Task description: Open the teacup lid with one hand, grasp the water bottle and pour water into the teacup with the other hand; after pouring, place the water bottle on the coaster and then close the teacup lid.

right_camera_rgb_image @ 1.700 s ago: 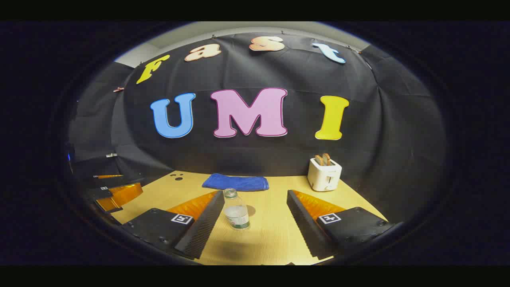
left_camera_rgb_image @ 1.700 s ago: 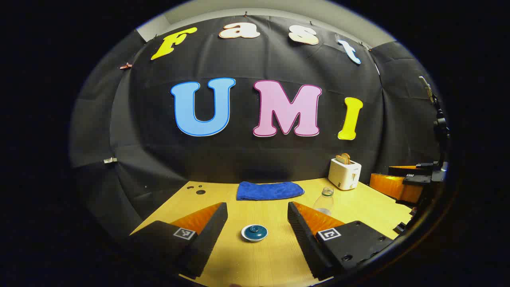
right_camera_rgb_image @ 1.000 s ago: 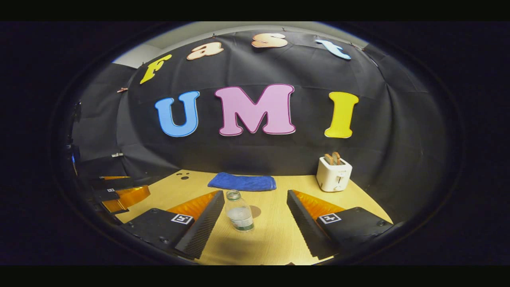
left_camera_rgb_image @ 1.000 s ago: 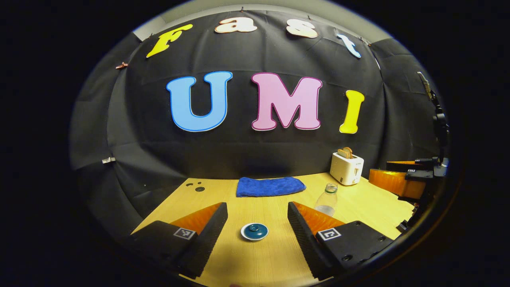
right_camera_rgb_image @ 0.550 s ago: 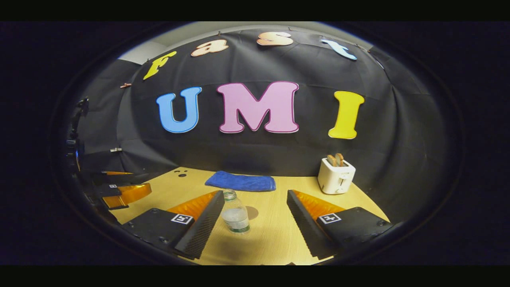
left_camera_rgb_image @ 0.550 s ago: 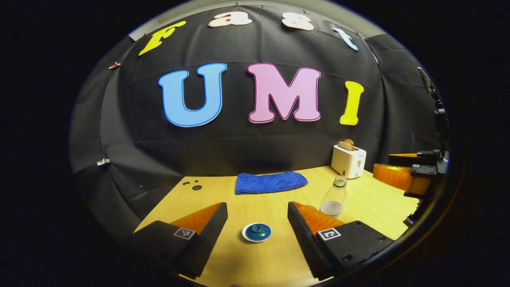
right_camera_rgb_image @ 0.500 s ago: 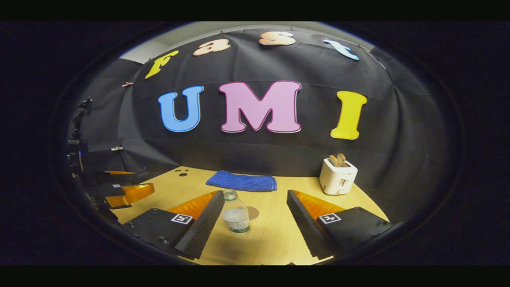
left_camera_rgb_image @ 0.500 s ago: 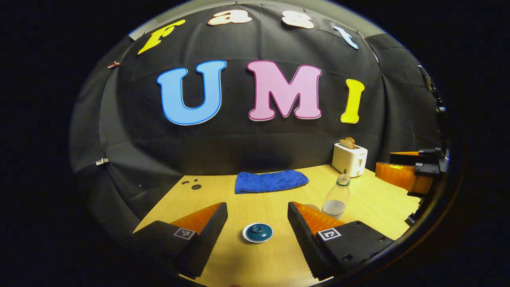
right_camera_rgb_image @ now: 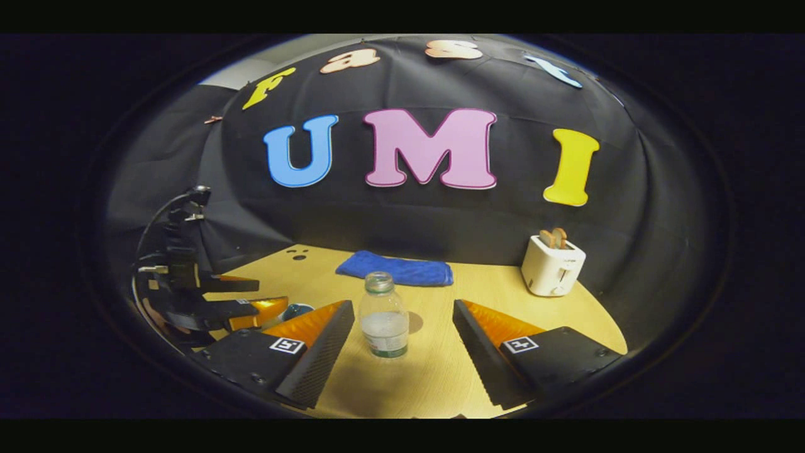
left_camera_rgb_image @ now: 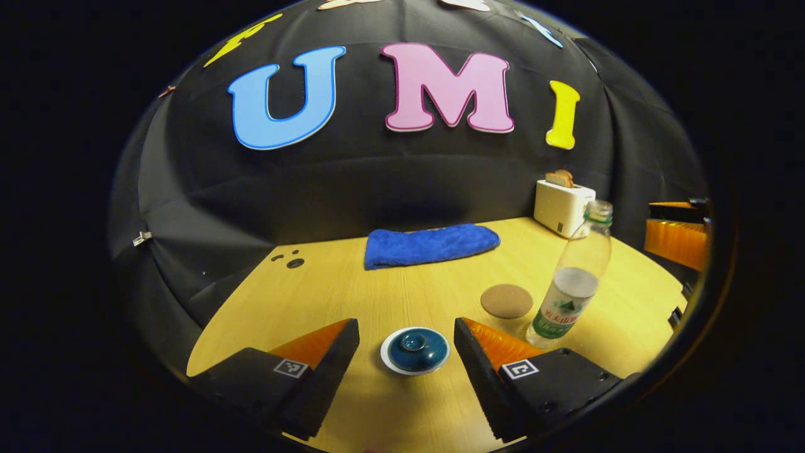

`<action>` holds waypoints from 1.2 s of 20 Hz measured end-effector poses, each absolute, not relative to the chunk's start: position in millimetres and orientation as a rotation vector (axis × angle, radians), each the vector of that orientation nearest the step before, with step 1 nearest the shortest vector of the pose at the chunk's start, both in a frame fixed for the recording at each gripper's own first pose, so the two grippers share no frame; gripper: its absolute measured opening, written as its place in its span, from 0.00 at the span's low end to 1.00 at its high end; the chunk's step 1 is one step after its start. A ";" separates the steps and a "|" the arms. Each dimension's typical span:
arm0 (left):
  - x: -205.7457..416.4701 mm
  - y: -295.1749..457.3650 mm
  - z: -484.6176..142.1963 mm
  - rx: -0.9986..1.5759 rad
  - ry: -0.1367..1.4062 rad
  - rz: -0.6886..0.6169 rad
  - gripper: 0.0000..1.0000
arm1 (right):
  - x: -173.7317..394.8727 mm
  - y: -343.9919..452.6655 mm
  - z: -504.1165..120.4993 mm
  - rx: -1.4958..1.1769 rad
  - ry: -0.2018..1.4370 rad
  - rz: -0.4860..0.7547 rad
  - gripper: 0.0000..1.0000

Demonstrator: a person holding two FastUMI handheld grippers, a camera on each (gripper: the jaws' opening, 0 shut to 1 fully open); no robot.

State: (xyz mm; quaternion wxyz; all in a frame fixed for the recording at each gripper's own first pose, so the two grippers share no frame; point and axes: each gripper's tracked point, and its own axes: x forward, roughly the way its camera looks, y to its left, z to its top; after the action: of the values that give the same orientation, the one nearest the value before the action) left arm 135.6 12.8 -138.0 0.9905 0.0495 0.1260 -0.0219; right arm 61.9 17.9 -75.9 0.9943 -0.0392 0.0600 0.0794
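Pale wooden tabletop (left_camera_rgb_image: 352,296) carries everything; largest items first. Folded blue cloth (left_camera_rgb_image: 431,244) lies far ahead of the left gripper (left_camera_rgb_image: 407,355), against the wall; white toaster with bread slices (right_camera_rgb_image: 552,265) sits ahead and to the right of the right gripper (right_camera_rgb_image: 402,343), well clear. Clear plastic water bottle, uncapped and part-filled (right_camera_rgb_image: 383,316), stands upright between the right gripper's spread fingers, nearer the left-hand finger, nothing touching it. Round brown cork coaster (left_camera_rgb_image: 506,300) lies just behind the bottle, ahead-right of the left gripper. Dark teal ceramic teacup lid with white rim and centre knob (left_camera_rgb_image: 415,350) sits between the left gripper's parted fingers, untouched; cup body beneath not discernible. Risks, as judged: the bottle is off-centre, so closing could have one finger strike first and tip it, spilling from the open neck. The lid knob is small and glossy; a shallow or skewed pinch could slip or drag the whole cup.
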 end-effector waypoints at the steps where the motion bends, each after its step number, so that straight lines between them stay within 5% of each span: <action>1: 141.8 13.8 -145.6 0.105 0.258 -0.043 0.96 | 62.4 17.9 -85.2 -0.080 0.139 0.163 0.98; 4: 154.9 14.9 -162.9 0.105 0.262 -0.049 0.97 | 59.9 21.7 -112.0 -0.067 0.201 0.182 0.98; 6: 160.7 13.1 -170.3 0.096 0.273 -0.054 0.83 | 56.0 24.2 -120.1 -0.065 0.218 0.190 0.98; 13: 169.6 10.6 -181.3 0.104 0.276 -0.051 0.61 | 57.3 30.6 -135.4 -0.071 0.244 0.209 0.98; 16: 168.5 6.1 -183.8 0.100 0.281 -0.065 0.56 | 60.4 29.5 -140.5 -0.071 0.248 0.203 0.98; 17: 169.0 5.5 -184.2 0.102 0.282 -0.068 0.63 | 62.1 29.8 -141.2 -0.073 0.244 0.201 0.98; 18: 168.6 4.7 -184.9 0.106 0.281 -0.073 0.53 | 63.6 29.7 -142.6 -0.074 0.242 0.198 0.98; 24: 169.2 4.8 -186.2 0.103 0.282 -0.076 0.47 | 77.9 34.1 -148.0 -0.065 0.233 0.201 0.98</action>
State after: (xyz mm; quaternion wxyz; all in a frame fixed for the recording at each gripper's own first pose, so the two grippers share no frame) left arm 169.2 4.8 -186.2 0.9881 0.0511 0.1404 -0.0379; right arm 77.9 34.1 -148.0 0.9876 -0.0326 0.1162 0.0999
